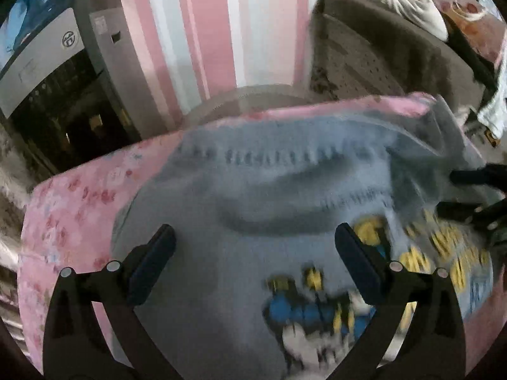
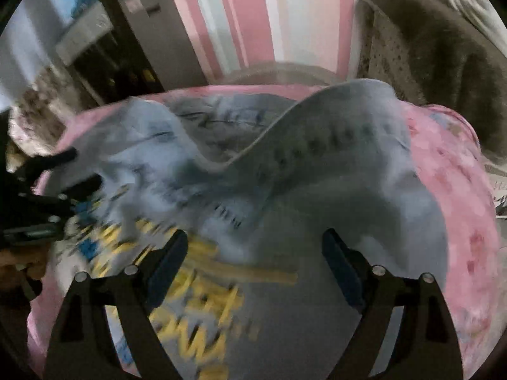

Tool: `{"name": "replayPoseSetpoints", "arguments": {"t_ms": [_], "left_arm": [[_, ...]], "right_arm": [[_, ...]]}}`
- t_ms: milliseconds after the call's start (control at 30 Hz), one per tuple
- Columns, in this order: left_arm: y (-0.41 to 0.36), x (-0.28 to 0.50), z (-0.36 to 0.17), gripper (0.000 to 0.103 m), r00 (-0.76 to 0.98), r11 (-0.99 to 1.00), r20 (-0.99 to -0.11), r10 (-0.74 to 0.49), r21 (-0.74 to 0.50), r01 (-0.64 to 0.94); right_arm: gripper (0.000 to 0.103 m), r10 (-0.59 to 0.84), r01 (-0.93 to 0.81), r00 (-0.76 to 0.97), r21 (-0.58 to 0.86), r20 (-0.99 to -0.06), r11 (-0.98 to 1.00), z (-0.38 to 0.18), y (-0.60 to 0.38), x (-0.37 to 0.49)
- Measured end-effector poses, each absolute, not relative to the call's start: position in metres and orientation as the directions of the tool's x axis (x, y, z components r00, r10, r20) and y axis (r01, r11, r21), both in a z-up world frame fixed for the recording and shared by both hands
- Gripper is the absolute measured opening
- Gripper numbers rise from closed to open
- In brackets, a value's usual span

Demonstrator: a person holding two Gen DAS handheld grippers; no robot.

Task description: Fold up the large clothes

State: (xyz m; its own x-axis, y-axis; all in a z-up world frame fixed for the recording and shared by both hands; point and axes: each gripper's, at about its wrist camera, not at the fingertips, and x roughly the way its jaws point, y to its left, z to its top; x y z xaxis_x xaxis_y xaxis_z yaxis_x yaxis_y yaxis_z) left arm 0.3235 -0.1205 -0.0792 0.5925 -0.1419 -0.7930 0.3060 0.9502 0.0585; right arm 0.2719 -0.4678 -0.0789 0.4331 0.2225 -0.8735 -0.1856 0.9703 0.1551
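- My left gripper [image 1: 255, 237] hangs wide apart, gripping nothing, over the grey shirt [image 1: 240, 196]
- My right gripper [image 2: 255, 243] gapes too, empty
- Shirt lies rumpled mid-frame on the pink floral bedding [image 1: 73, 209]

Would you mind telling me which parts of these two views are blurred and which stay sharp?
Left wrist view: the grey garment and its yellow print are smeared, while the left tool is crisp. Right wrist view: the garment smears too, the right tool stays sharp, and fisheye bends the striped wall.

Garment [image 1: 253, 196] on cushion [image 1: 73, 209]
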Motion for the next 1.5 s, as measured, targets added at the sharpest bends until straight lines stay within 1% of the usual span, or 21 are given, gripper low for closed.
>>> {"name": "replayPoseSetpoints", "arguments": {"t_ms": [67,100,167,200,233,300,400,467,567,667,733,933,1133,1200,1233,1267,1300,1333,1367,1433,1500], "left_arm": [[-0.124,0.339,-0.086,0.1,0.595,0.952,-0.797,-0.106,0.091,0.292],[-0.125,0.348,-0.091,0.1,0.608,0.952,-0.792,-0.064,0.134,0.274],[-0.124,0.357,-0.098,0.1,0.641,0.951,-0.767,-0.016,0.186,0.246],[-0.12,0.36,-0.099,0.1,0.655,0.951,-0.755,0.008,0.207,0.228],[-0.112,0.366,-0.103,0.1,0.66,0.96,-0.751,0.02,0.198,0.196],[-0.101,0.374,-0.105,0.1,0.66,0.974,-0.751,0.021,0.163,0.155],[-0.085,0.381,-0.103,0.099,0.671,0.985,-0.738,0.073,0.157,0.066],[-0.076,0.384,-0.104,0.098,0.651,0.99,-0.756,0.067,0.13,0.05],[-0.078,0.374,-0.098,0.098,0.668,0.985,-0.742,0.059,0.153,0.082],[-0.08,0.348,-0.079,0.099,0.705,0.983,-0.71,0.001,0.129,0.129],[-0.086,0.325,-0.065,0.099,0.723,0.984,-0.689,-0.051,0.09,0.155],[-0.125,0.252,-0.051,0.1,0.754,0.975,-0.637,-0.161,0.015,0.221],[-0.162,0.22,-0.079,0.1,0.709,0.969,-0.676,-0.199,-0.028,0.245],[-0.169,0.219,-0.086,0.1,0.716,0.97,-0.671,-0.189,-0.016,0.242],[-0.174,0.221,-0.092,0.1,0.708,0.971,-0.684,-0.176,-0.003,0.238],[-0.177,0.223,-0.097,0.1,0.697,0.972,-0.696,-0.172,-0.006,0.234],[-0.178,0.225,-0.101,0.1,0.691,0.974,-0.703,-0.169,-0.012,0.226],[-0.179,0.227,-0.104,0.1,0.69,0.977,-0.706,-0.159,-0.011,0.214],[-0.182,0.23,-0.108,0.1,0.688,0.978,-0.711,-0.144,0.003,0.207],[-0.189,0.235,-0.119,0.1,0.669,0.979,-0.737,-0.097,0.052,0.199],[-0.196,0.237,-0.126,0.1,0.676,0.972,-0.734,-0.067,0.105,0.21]], "right_arm": [[0.087,0.187,-0.142,0.428,0.138,-0.885,0.98,-0.089,-0.472,0.298],[0.087,0.169,-0.111,0.436,0.133,-0.884,0.985,-0.092,-0.477,0.309],[0.087,0.126,-0.054,0.495,0.114,-0.86,0.992,-0.09,-0.491,0.328],[0.089,0.104,-0.039,0.522,0.098,-0.847,0.994,-0.089,-0.497,0.334],[0.089,0.083,0.001,0.523,0.098,-0.848,0.995,-0.093,-0.506,0.343],[0.089,0.11,0.024,0.504,0.141,-0.857,0.99,-0.1,-0.516,0.352],[0.089,0.106,0.06,0.536,0.162,-0.838,0.985,-0.096,-0.527,0.352],[0.09,0.137,0.048,0.548,0.194,-0.825,0.98,-0.087,-0.533,0.344],[0.09,0.14,-0.008,0.589,0.167,-0.796,0.986,-0.063,-0.539,0.31],[0.095,0.135,0.012,0.658,0.189,-0.741,0.982,-0.038,-0.565,0.254],[0.095,0.146,0.029,0.663,0.22,-0.734,0.975,-0.036,-0.581,0.223],[0.095,0.187,0.059,0.661,0.298,-0.727,0.953,-0.067,-0.593,0.157],[0.095,0.291,0.026,0.616,0.389,-0.732,0.921,-0.104,-0.567,0.152],[0.102,0.295,0.024,0.605,0.388,-0.739,0.922,-0.115,-0.553,0.159],[0.102,0.281,0.022,0.616,0.373,-0.736,0.928,-0.115,-0.548,0.16],[0.092,0.27,0.025,0.621,0.363,-0.736,0.932,-0.115,-0.542,0.161],[0.076,0.273,0.022,0.621,0.364,-0.735,0.931,-0.113,-0.539,0.161],[0.067,0.25,0.035,0.626,0.348,-0.738,0.937,-0.111,-0.536,0.161],[0.05,0.23,0.035,0.644,0.329,-0.729,0.944,-0.106,-0.533,0.157],[0.041,0.224,0.038,0.66,0.329,-0.717,0.943,-0.099,-0.537,0.153],[0.041,0.259,0.028,0.671,0.373,-0.695,0.927,-0.091,-0.547,0.15]]}}
